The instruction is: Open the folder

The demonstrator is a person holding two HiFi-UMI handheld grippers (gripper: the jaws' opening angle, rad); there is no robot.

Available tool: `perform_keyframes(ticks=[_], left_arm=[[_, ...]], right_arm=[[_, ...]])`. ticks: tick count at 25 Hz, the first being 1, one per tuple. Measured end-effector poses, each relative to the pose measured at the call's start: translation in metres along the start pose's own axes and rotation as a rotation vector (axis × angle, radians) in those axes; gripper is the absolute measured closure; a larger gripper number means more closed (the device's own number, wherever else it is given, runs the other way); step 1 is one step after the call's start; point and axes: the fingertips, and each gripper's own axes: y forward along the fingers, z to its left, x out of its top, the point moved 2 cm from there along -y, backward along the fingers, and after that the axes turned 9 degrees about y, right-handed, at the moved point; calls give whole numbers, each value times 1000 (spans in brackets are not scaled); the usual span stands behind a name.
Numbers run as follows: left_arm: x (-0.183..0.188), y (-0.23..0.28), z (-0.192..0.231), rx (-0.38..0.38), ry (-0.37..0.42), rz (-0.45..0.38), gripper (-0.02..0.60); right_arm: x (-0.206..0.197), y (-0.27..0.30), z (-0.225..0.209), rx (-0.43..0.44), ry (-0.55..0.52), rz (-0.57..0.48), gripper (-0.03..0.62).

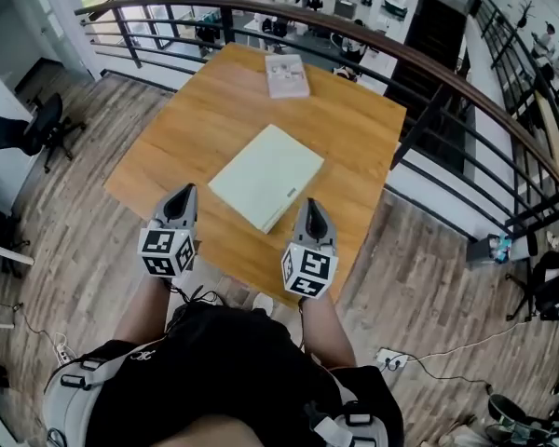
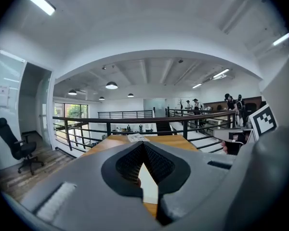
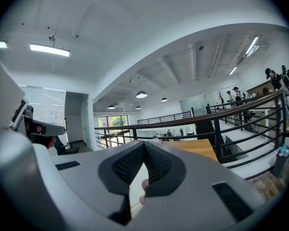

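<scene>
- Head view shows the left gripper [image 1: 189,190] and the right gripper [image 1: 310,204] both held out over the near part of the table [image 1: 214,101], each pointing away from the person.
- Both pairs of jaws are pressed together with nothing between them. The left gripper view and the right gripper view each show ribbed pads meeting at a point, with only a pale strip of surface visible below.
- The folder [image 1: 265,177] lies closed and flat near the middle of the table, ahead of the two tools and between them.
- Its long axis runs on a diagonal, from near-left to far-right.
- The left gripper's tip sits just beside the folder's left corner. The right gripper's tip sits just beside the right long edge, where the folder's thickness shows.
- Neither tip looks to be touching it, though I cannot say how high they stand above the wood.
- My guess is that the cover lifts along one long edge, and the right gripper is better placed for the right one. Which edge is the spine I cannot tell.
- A thin booklet [image 1: 287,74] lies at the far end, well apart.
</scene>
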Motion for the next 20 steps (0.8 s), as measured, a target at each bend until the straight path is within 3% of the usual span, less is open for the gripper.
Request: perform_keyframes(ticks=[5, 10, 20], left_arm=[[-2, 19, -17, -48, 26, 8, 583], [-4, 23, -20, -111, 40, 6, 581], [-16, 68, 13, -250, 51, -44, 581]], right_arm=[[-13, -5, -22, -52, 34, 21, 596], [-13, -16, -16, -95, 31, 11, 596], [-21, 1, 2, -236, 21, -6, 597]])
